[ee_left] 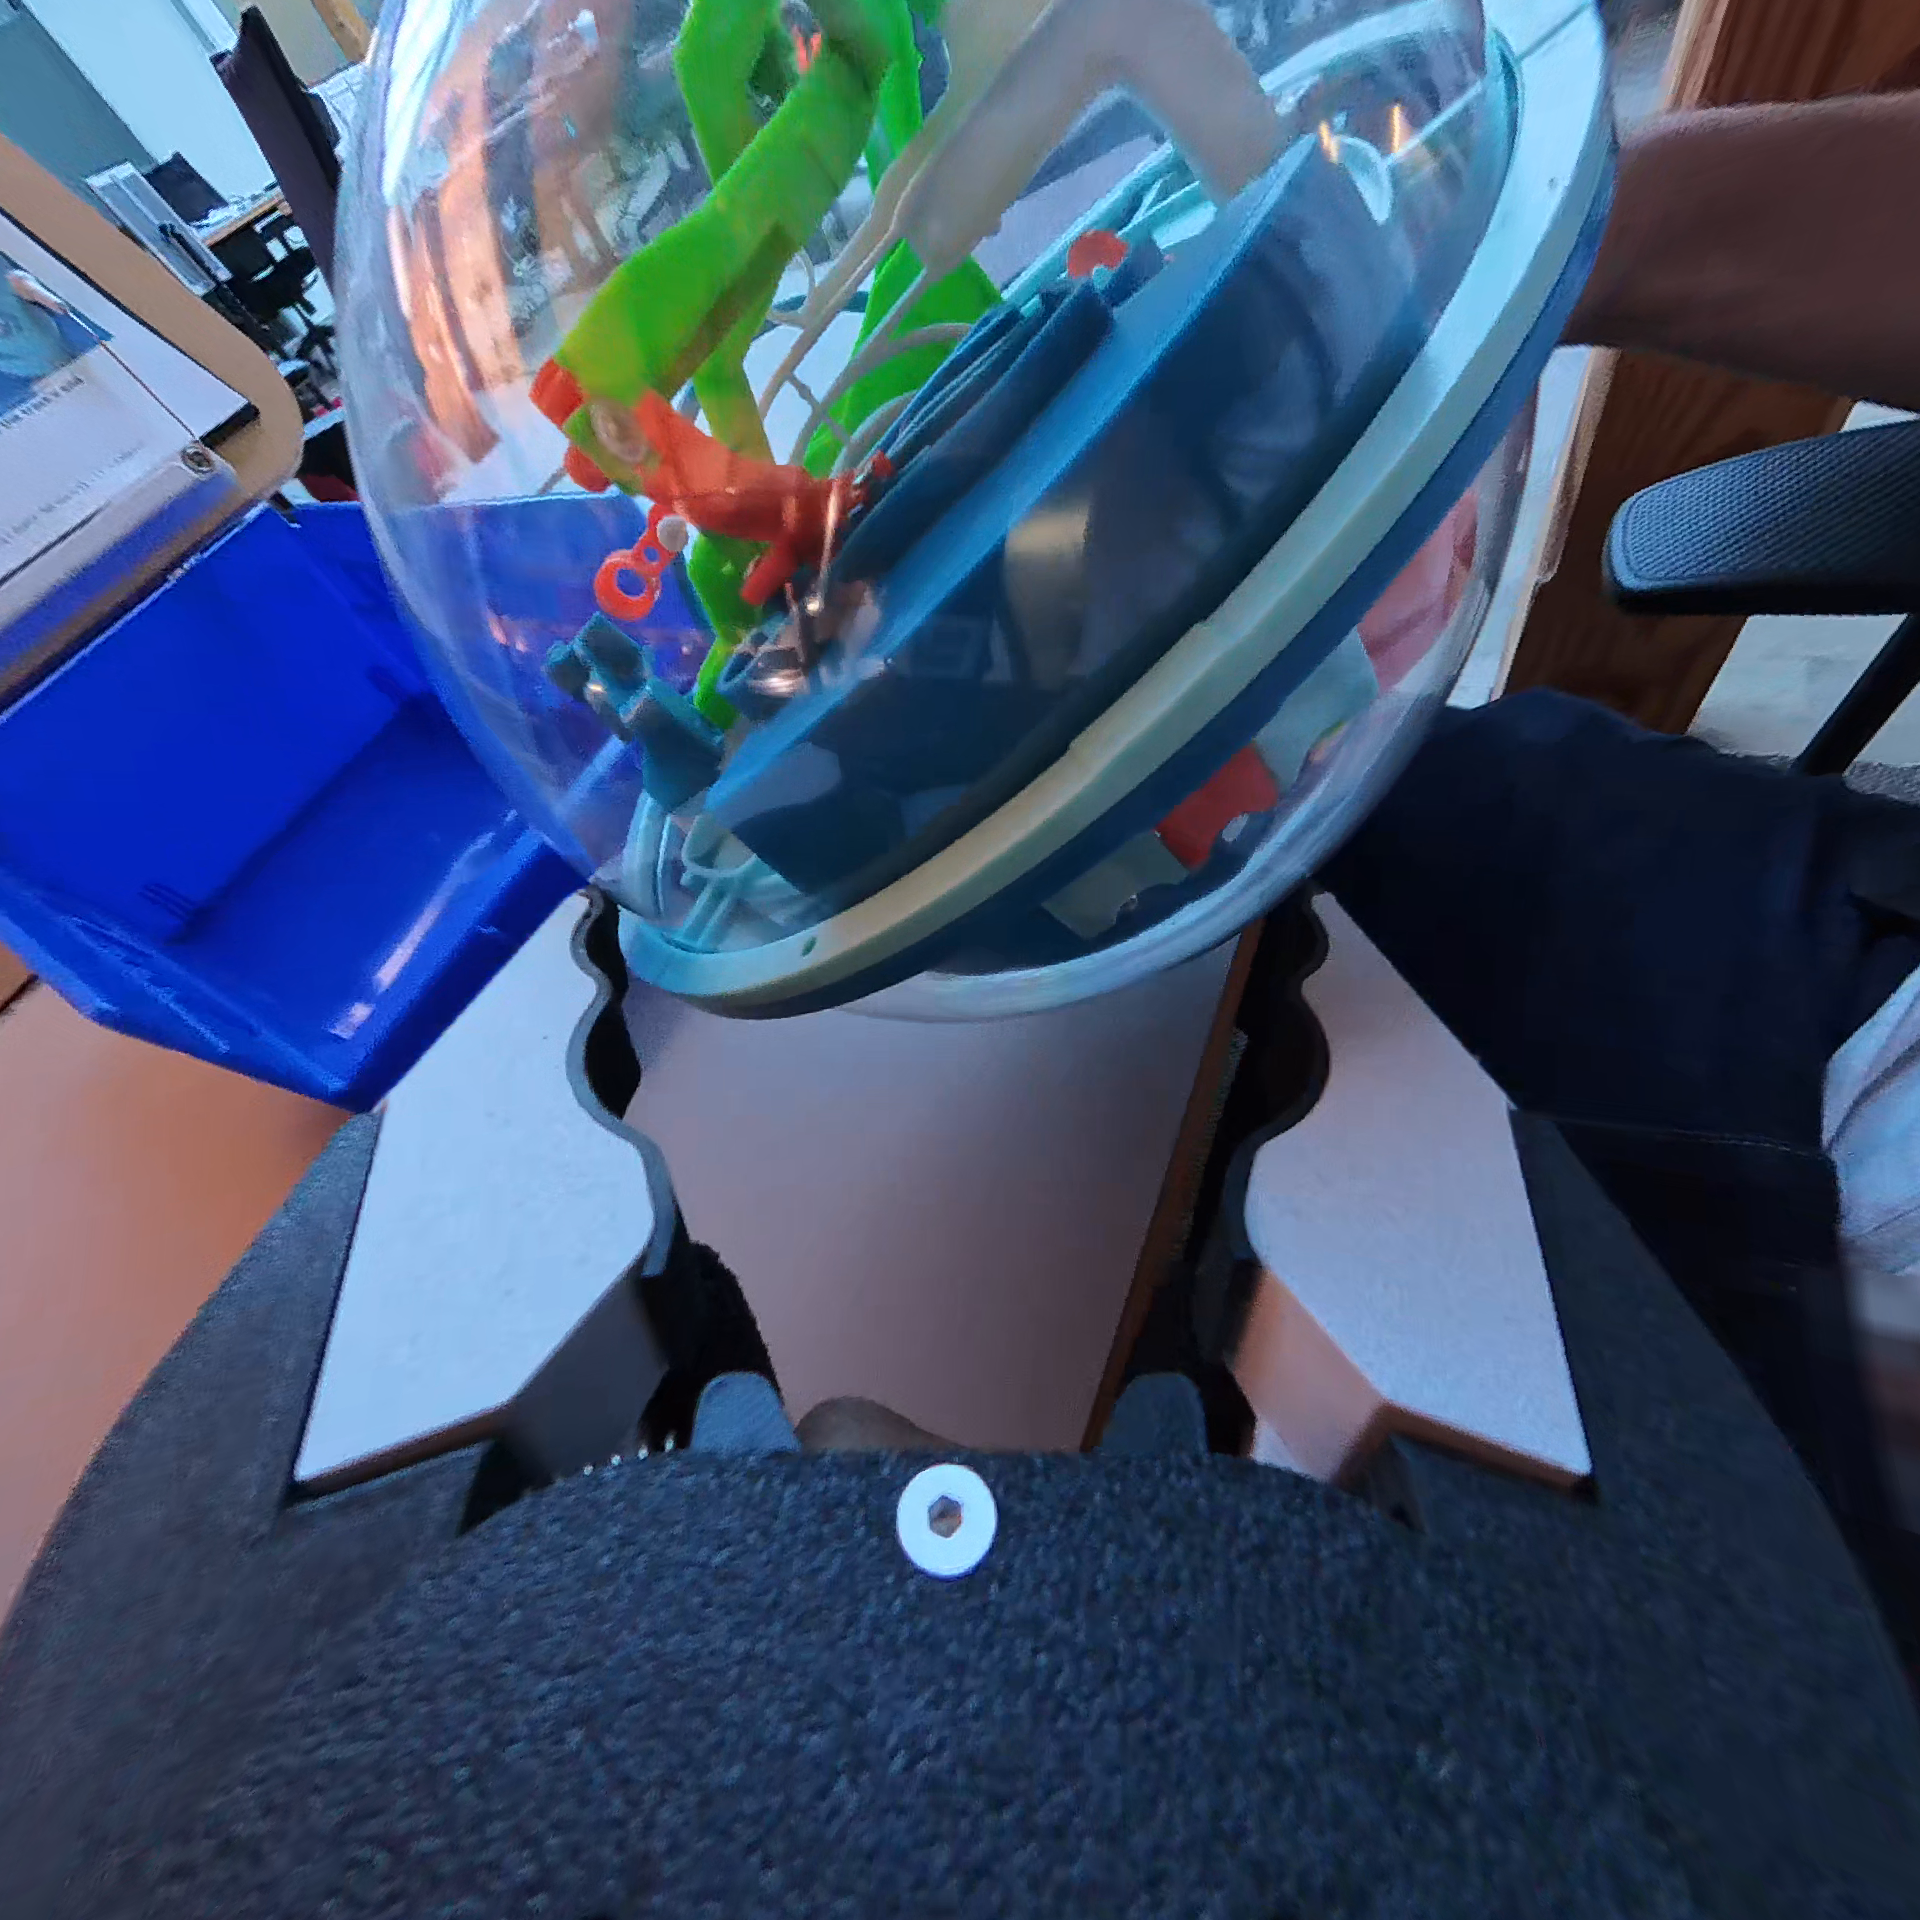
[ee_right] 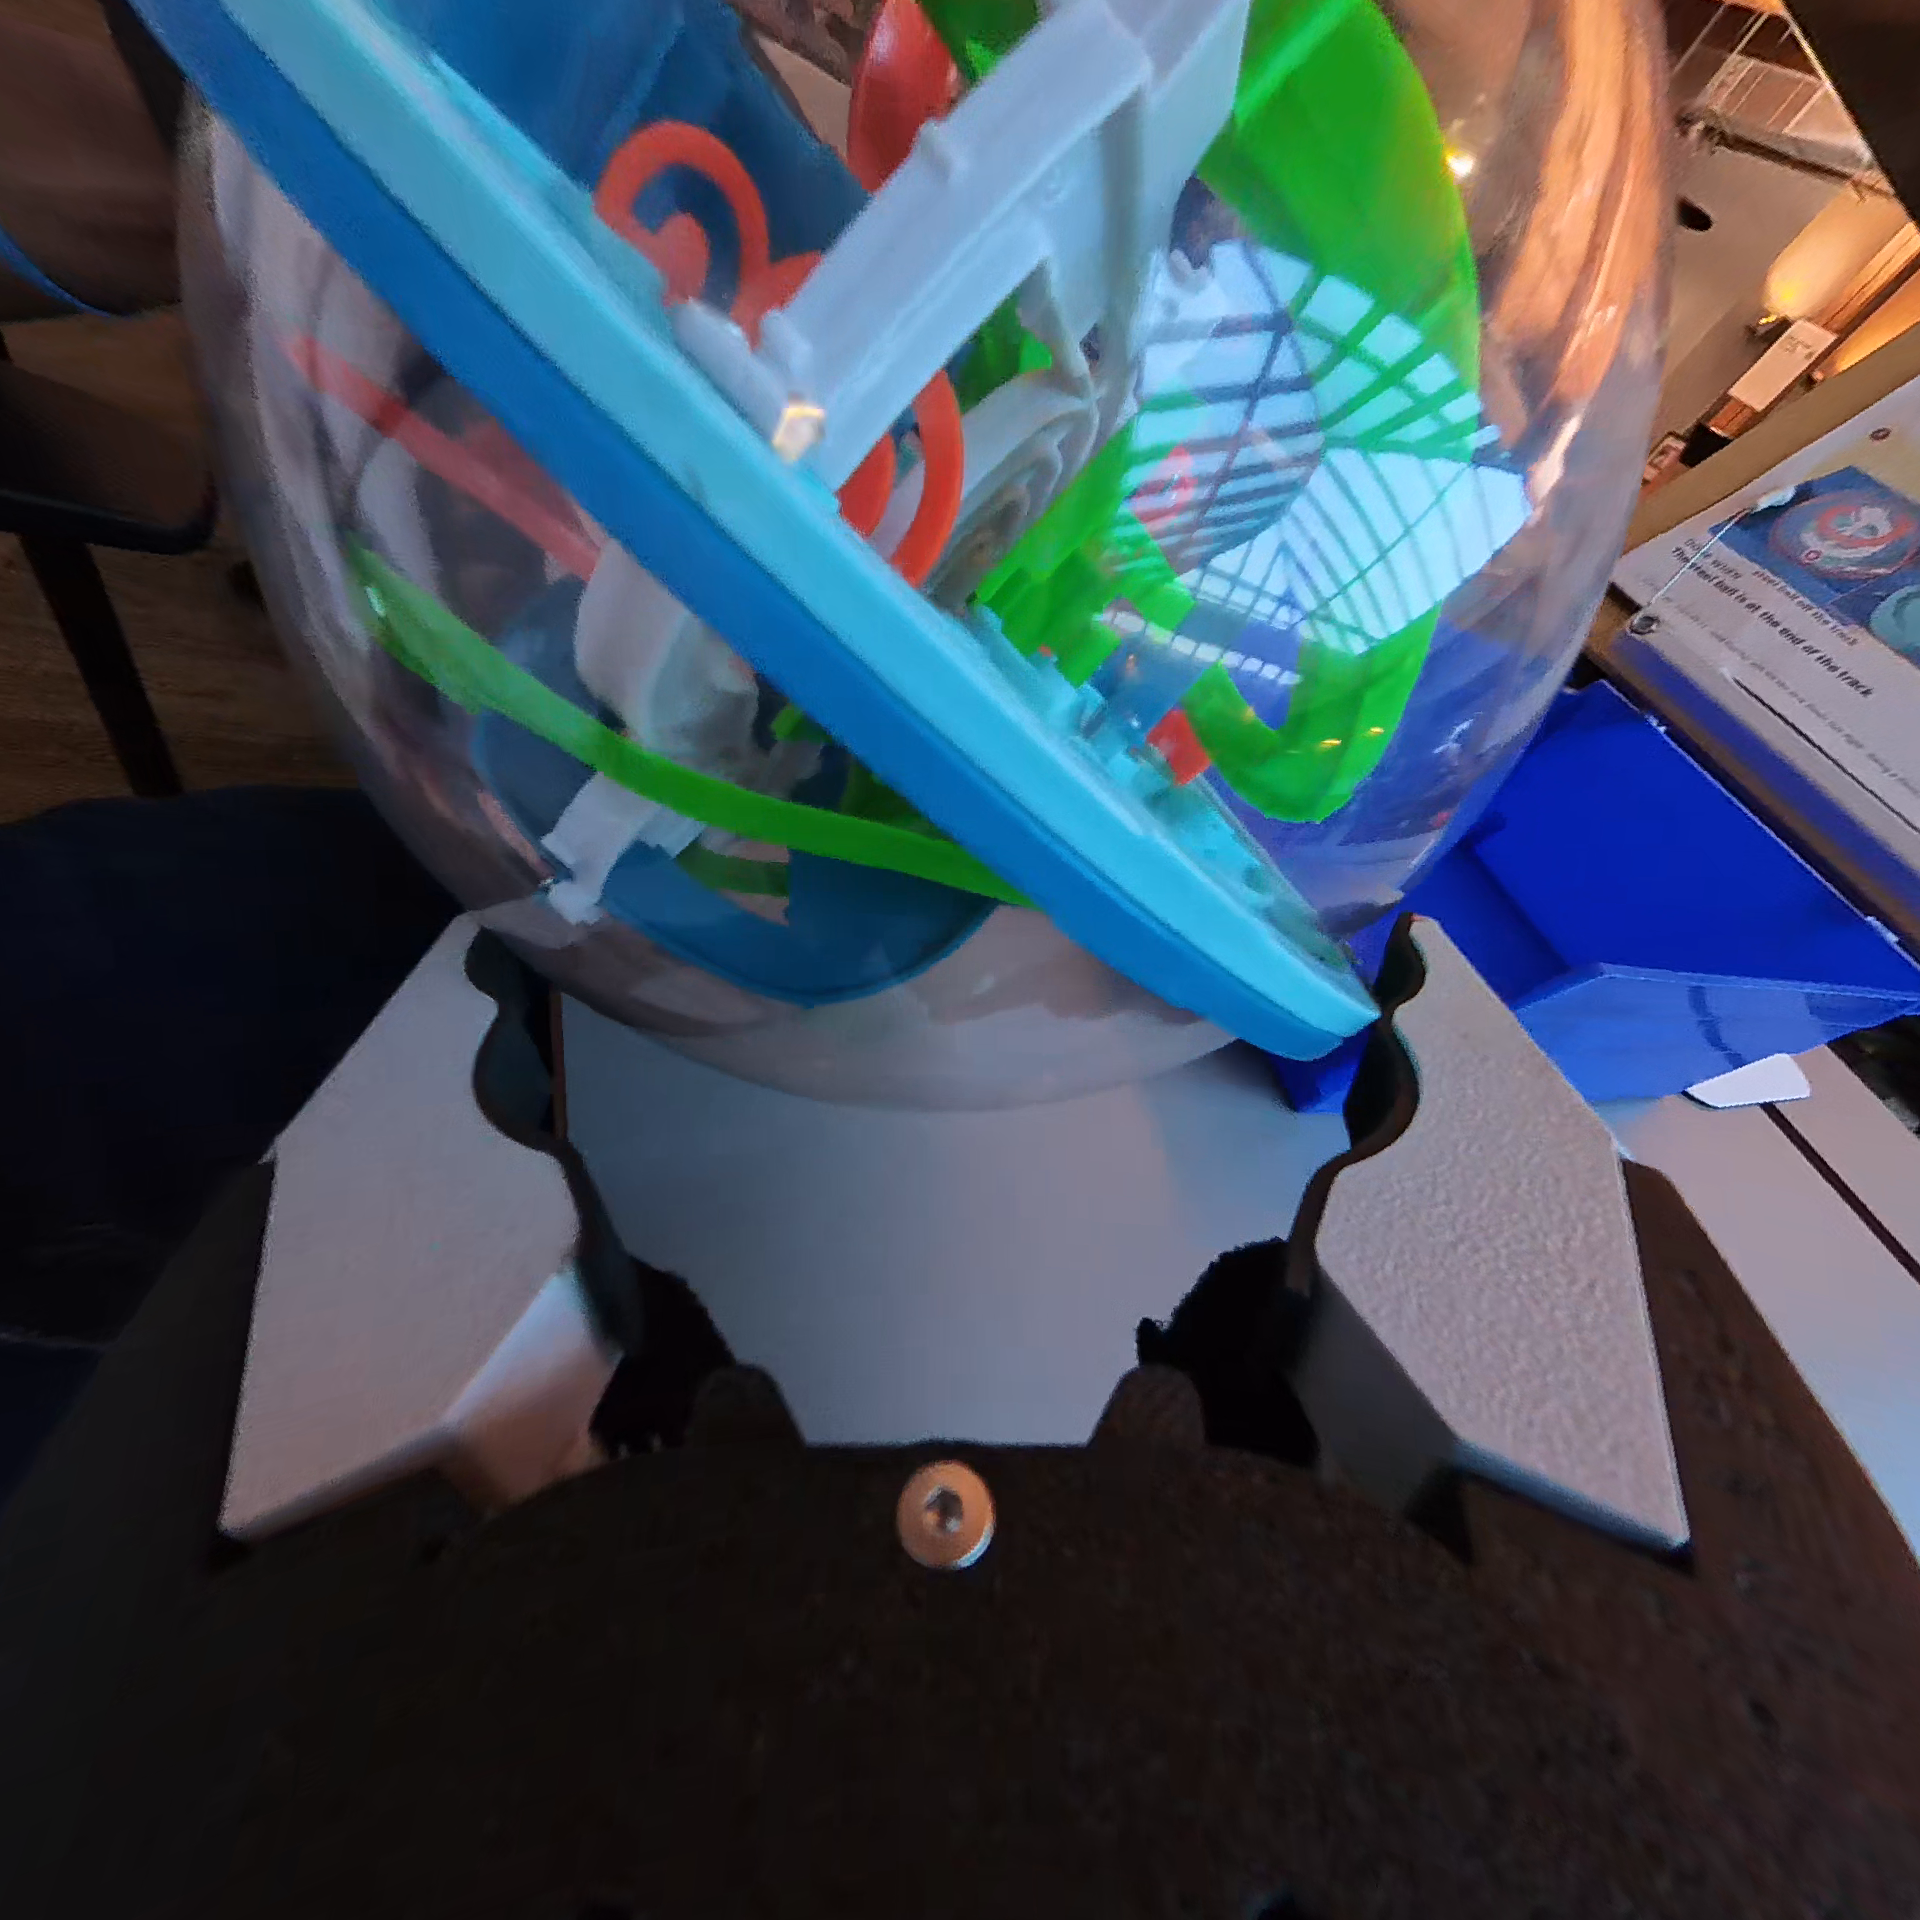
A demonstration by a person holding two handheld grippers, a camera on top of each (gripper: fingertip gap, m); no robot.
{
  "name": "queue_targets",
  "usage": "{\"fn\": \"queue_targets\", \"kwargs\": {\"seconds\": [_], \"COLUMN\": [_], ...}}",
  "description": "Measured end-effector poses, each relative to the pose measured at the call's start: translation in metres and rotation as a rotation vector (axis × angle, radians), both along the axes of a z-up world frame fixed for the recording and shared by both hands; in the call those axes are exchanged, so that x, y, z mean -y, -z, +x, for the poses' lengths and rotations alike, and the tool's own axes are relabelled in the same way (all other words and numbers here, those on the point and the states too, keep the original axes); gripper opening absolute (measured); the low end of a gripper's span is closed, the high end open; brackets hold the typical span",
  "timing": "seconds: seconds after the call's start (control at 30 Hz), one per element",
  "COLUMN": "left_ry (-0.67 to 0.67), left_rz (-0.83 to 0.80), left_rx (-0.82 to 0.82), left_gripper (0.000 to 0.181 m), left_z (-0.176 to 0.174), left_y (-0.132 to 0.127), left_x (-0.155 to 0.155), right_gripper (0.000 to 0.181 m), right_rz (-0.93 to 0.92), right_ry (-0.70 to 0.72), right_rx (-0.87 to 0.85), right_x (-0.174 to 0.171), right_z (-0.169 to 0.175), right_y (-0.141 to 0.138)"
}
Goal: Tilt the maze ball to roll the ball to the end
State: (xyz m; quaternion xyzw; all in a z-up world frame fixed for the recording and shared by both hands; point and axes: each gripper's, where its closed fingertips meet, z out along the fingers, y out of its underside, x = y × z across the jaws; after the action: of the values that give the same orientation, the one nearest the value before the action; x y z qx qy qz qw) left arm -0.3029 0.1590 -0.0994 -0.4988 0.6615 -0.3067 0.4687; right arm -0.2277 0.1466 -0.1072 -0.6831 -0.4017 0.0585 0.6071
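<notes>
In my left wrist view, the maze ball (ee_left: 935, 468) fills the upper middle of the picture, a clear plastic sphere banded by a pale and dark blue ring that runs tilted from lower left to upper right. Inside it I see bright green tracks, orange pieces, a grey beam and a dark blue platform. My left gripper (ee_left: 951, 935) stands wide apart, its two black wavy-edged fingertips pressed against the underside of the sphere, one on each side of the ring's low end. To the left of the maze ball lies a blue bin (ee_left: 239, 810) on the table (ee_left: 135, 1143), and above that bin a printed sheet (ee_left: 94, 416) under clear plastic. Right of the sphere a black chair armrest (ee_left: 1766, 520) shows.

In my right wrist view, the maze ball (ee_right: 883, 520) again sits just above my fingers, its ring now slanting from upper left down to lower right. Green curved ramps, orange spirals and grey struts crowd the inside. My right gripper (ee_right: 935, 997) is spread wide and cradles the sphere's bottom, the ring's low end touching the right fingertip. The blue bin (ee_right: 1662, 914) lies right of the sphere. I cannot make out the small steel ball in either view.
</notes>
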Motion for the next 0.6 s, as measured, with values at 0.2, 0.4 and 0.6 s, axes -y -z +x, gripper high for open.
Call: {"fn": "queue_targets", "kwargs": {"seconds": [0.2, 0.4, 0.6], "left_ry": [-0.013, -0.017, -0.028], "left_rz": [0.149, 0.175, 0.204], "left_rx": [-0.010, -0.011, 0.000], "left_gripper": [0.122, 0.122, 0.122], "left_z": [0.004, 0.003, 0.002], "left_y": [-0.014, -0.026, -0.033], "left_x": [-0.004, -0.004, -0.006], "right_gripper": [0.154, 0.154, 0.154], "right_rz": [0.050, 0.067, 0.086], "right_ry": [0.033, 0.019, 0.014], "right_rx": [0.024, 0.004, 0.020], "right_x": [-0.007, -0.009, -0.012], "right_z": [0.007, 0.006, 0.005], "right_y": [-0.004, -0.013, -0.021]}}
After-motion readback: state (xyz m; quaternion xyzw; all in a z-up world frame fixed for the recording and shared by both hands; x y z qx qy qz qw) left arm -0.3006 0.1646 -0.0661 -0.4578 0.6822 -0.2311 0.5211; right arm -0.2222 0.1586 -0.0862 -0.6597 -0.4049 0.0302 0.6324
